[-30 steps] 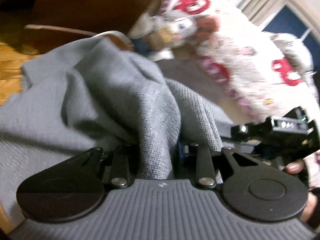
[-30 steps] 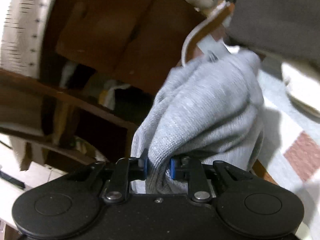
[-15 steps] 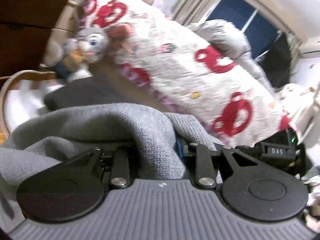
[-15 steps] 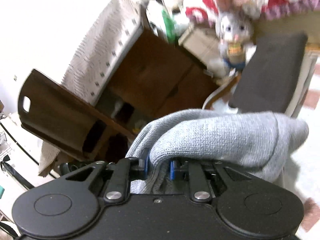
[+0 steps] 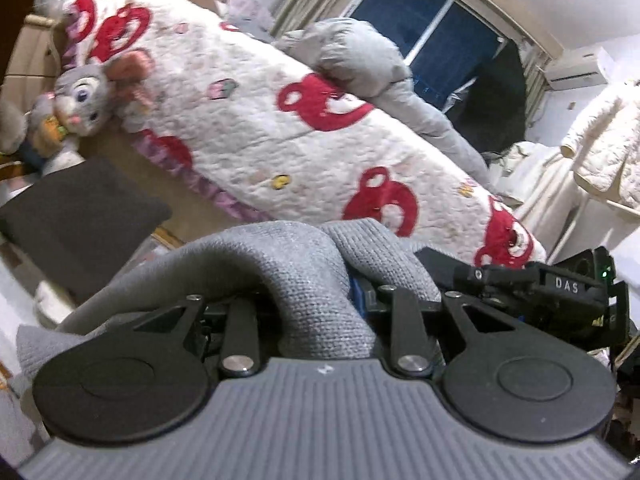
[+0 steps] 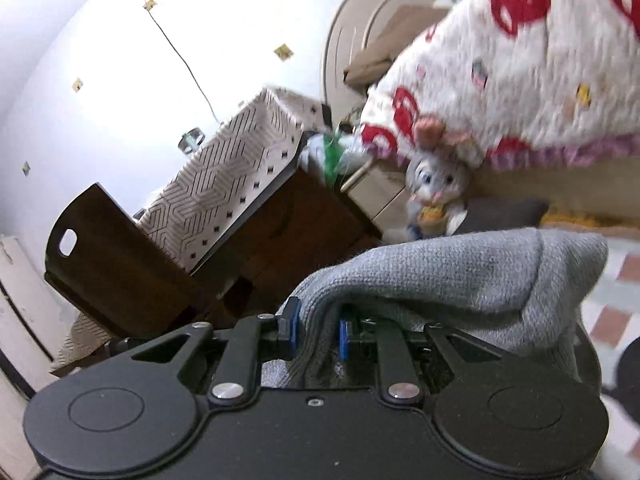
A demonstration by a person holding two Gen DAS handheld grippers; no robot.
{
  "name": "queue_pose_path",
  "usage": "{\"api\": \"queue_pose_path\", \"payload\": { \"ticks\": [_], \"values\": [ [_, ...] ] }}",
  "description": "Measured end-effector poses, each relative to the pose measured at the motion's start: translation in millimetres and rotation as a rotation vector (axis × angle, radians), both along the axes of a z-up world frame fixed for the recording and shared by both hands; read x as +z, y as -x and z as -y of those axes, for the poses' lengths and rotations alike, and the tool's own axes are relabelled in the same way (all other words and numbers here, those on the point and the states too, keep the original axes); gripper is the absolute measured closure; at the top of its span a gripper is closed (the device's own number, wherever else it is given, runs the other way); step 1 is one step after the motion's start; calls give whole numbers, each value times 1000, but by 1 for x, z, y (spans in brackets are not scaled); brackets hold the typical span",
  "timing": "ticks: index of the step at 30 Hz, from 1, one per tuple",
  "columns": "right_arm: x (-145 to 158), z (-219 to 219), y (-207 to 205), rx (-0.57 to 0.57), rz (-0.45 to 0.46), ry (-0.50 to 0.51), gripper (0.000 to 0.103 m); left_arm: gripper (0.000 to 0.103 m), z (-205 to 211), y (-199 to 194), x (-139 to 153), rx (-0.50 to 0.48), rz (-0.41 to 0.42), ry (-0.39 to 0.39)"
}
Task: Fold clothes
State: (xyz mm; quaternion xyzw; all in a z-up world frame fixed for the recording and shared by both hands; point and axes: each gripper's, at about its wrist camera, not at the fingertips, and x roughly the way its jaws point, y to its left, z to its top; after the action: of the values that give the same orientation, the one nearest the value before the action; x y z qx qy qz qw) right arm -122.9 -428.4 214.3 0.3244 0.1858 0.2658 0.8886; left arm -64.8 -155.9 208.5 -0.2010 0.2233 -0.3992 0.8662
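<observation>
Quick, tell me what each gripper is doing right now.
Left gripper: closed on the grey sweater.
Right gripper: closed on the same grey sweater.

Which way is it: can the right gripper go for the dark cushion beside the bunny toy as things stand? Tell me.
Probably not. The right gripper is shut on the grey knit garment, whose bunched fold hangs across the line to the dark cushion beside the bunny toy. It would have to let the garment go first.
</observation>
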Motion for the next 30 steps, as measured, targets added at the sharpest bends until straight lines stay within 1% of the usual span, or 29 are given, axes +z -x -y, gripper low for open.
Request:
{"api": "queue_pose_path", "payload": {
  "ticks": [4,6,7,10,13,14,17,20,21,23,24,26,27,29,30],
  "values": [
    [13,15,20,-52,12,66,81,78,29,13,13,-7,13,-48],
    [15,17,26,-70,9,85,81,79,43,15,21,-4,-11,-85],
    [17,18,23,-56,10,82,81,80,48,13,25,1,-34,-95],
    [22,23,17,-15,14,72,81,80,50,4,34,10,-91,-92],
    [23,29,9,21,4,53,81,80,38,-4,29,-23,-96,-69],
    [22,28,5,25,-2,75,81,80,34,-8,24,-40,-97,-56],
    [12,26,-11,23,-34,151,81,80,34,-28,0,-70,-105,-64],
    [-17,31,-41,-20,-100,233,81,79,47,-59,-33,-63,-98,-139],
    [-31,35,-55,-66,-119,268,81,79,52,-76,-48,-52,-110,-161],
    [-58,43,-83,-157,-156,338,80,79,55,-108,-79,18,-128,-198],
    [-72,47,-96,-209,-173,373,75,79,56,-124,-94,55,-136,-216],
    [-103,58,-114,-356,-196,452,73,79,48,-140,-123,111,-141,-277],
    [-117,63,-116,-409,-199,494,72,79,43,-147,-138,139,-143,-308],
    [-144,72,-111,-465,-224,536,70,79,34,-161,-167,194,-147,-371],
    [-157,76,-105,-453,-248,527,69,79,25,-163,-176,203,-144,-386]
  ]
}}
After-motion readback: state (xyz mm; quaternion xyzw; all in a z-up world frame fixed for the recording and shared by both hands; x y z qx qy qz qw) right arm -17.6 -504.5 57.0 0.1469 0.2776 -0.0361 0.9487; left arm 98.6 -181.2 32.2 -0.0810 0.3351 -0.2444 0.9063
